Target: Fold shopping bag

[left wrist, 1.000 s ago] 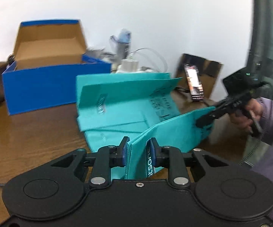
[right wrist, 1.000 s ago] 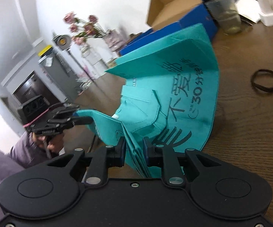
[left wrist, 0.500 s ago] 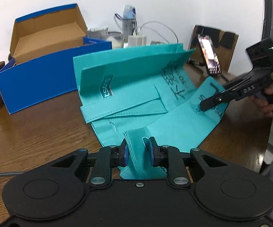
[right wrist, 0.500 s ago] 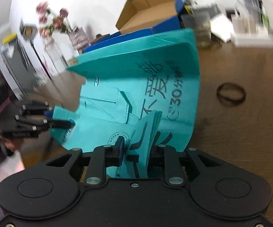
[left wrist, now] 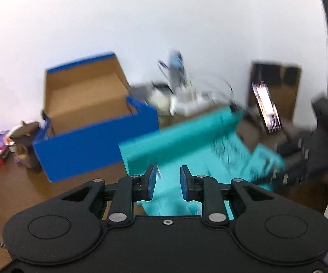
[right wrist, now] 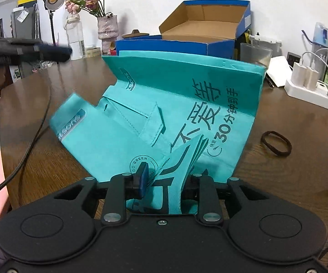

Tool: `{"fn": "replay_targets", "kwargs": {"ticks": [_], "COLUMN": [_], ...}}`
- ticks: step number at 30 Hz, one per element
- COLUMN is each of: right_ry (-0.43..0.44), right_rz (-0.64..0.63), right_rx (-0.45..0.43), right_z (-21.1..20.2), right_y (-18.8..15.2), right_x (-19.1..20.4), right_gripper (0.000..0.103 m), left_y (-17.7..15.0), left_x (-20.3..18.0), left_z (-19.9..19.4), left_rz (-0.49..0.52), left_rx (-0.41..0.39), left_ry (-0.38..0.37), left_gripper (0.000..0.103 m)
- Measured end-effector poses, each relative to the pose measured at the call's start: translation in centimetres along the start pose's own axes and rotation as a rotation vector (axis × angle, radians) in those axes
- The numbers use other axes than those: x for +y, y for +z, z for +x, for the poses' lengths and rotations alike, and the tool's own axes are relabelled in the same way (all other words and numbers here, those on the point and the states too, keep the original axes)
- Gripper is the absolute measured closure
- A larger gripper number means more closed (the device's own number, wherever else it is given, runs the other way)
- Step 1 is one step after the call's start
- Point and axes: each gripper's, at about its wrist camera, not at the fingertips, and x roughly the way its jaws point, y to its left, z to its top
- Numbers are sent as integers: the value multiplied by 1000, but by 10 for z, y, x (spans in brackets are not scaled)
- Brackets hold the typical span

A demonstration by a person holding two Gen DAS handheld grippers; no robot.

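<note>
My left tool point(left wrist: 168, 183) hangs above the teal shopping bag point(right wrist: 186, 104) with its jaws apart, gripping nothing; that view is blurred. My right tool point(right wrist: 164, 179) is clenched on a bunched corner of the bag, which lies partly folded on the wooden surface point(right wrist: 289, 175) before the blue box point(right wrist: 204, 29).
</note>
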Motion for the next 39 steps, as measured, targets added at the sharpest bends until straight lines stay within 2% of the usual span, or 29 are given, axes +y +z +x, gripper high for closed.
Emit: {"fn": "replay_targets", "kwargs": {"ticks": [3, 5, 8, 11, 20, 27, 39], "right_ry": [31, 44, 36, 31, 10, 47, 28], "right_rz": [2, 2, 9, 29, 31, 38, 78], "right_rx": [2, 3, 0, -10, -10, -28, -112], "right_z": [3, 5, 5, 3, -5, -24, -53], "right_y": [2, 2, 1, -1, -7, -24, -53], "right_x": [2, 4, 8, 8, 19, 29, 50], "right_gripper": [76, 76, 76, 75, 74, 74, 73], "left_y": [5, -4, -20, -33, -42, -51, -74], "left_x": [-14, -35, -57, -65, -61, -74, -104], "left_z": [-2, 16, 41, 50, 50, 31, -2], "left_rz": [-38, 9, 25, 10, -24, -28, -30], "left_rx": [-12, 46, 150, 215, 190, 187, 101], "left_ry": [17, 64, 122, 118, 119, 107, 162], "left_gripper": [79, 79, 79, 79, 79, 80, 80]}}
